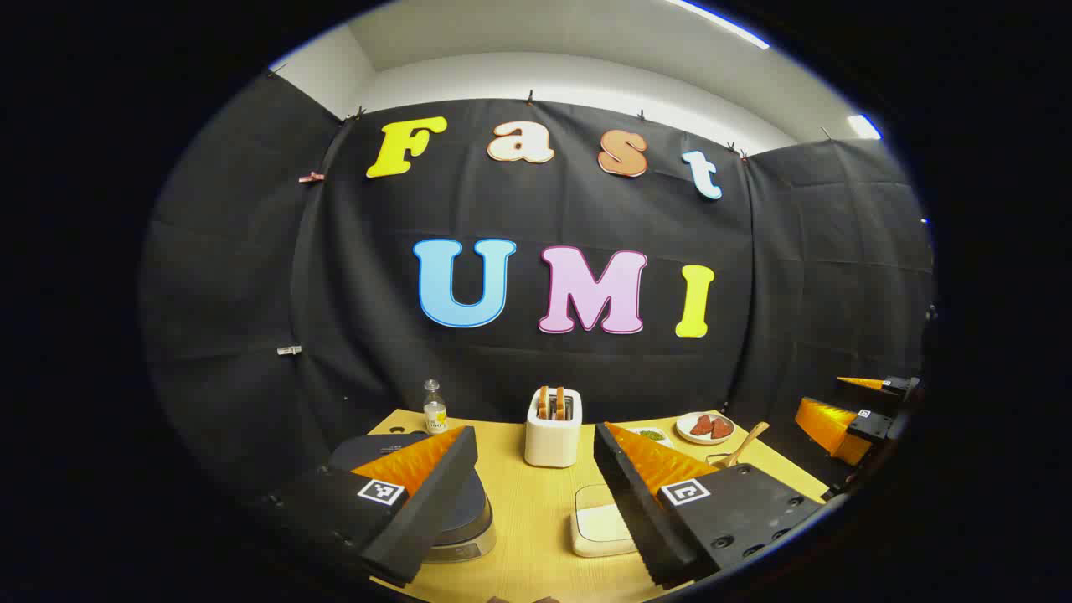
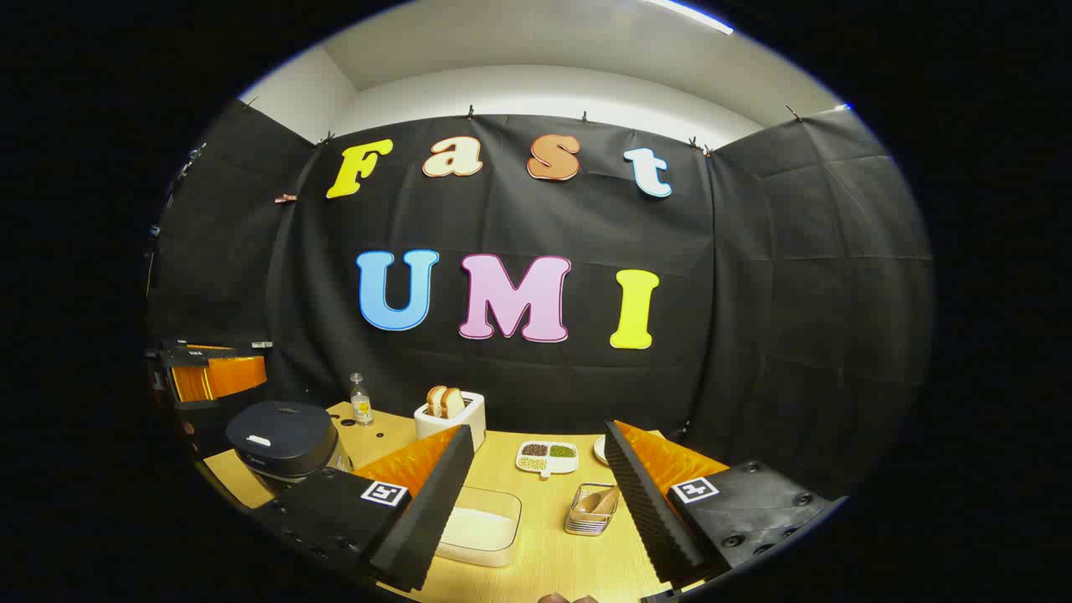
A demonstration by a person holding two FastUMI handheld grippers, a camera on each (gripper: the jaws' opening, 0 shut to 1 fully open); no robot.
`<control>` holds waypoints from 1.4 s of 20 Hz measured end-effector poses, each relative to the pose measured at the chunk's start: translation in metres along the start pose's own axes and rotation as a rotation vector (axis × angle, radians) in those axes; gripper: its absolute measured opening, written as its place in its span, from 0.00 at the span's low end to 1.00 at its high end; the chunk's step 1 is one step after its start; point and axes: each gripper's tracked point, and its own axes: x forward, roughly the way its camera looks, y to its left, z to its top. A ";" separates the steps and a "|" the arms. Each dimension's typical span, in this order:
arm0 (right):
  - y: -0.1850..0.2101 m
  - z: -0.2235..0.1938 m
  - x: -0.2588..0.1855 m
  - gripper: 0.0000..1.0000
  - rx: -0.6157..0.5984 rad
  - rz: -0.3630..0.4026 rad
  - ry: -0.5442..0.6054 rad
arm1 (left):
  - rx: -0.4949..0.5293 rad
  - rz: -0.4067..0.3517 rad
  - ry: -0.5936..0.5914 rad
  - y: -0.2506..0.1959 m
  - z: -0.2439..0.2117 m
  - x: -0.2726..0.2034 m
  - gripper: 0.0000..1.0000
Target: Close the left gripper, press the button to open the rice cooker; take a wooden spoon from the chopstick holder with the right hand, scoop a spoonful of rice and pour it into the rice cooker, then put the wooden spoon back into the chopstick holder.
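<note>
Trouble is most likely at the very first step, because the left gripper (image 1: 536, 494) hangs above the table (image 1: 536, 519) with its jaws spread wide, while the task wants them pressed together before they push the button. In the left gripper view the rice cooker (image 1: 456, 511) sits at the lower left of the frame, lid down, mostly hidden behind the gripper's left finger; its button cannot be made out there, so a blind press with spread fingers could straddle it or slide off the rounded lid. The right gripper view shows the rice cooker (image 2: 285, 440) at the lower left, closed, with a small pale mark on its dark lid. The right gripper (image 2: 536, 502) also has its jaws spread and holds nothing. Below and between its fingers, at the lower centre of that frame, the rice container (image 2: 479, 528) stands just beside the wire chopstick holder (image 2: 593, 509), where the wooden spoon (image 2: 596, 501) lies low and tilted. The holder looks light, so a skewed grip on the spoon may drag or tip it. The toaster (image 2: 452, 414) and a divided dish (image 2: 546, 456) stand farther up the frame, near the path to the cooker, and a loaded spoon carried across may spill grains if tilted.
</note>
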 end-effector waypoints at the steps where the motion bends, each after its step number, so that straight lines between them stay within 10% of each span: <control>1: -0.002 0.000 0.000 0.98 0.008 -0.007 0.005 | 0.001 0.002 -0.004 0.001 0.001 -0.001 0.95; 23: -0.032 0.002 0.010 0.98 0.063 -0.104 0.005 | -0.030 0.067 0.044 0.030 -0.009 -0.003 0.94; 28: -0.038 -0.004 0.015 0.98 0.064 -0.108 0.017 | -0.052 0.079 0.094 0.050 -0.015 0.010 0.76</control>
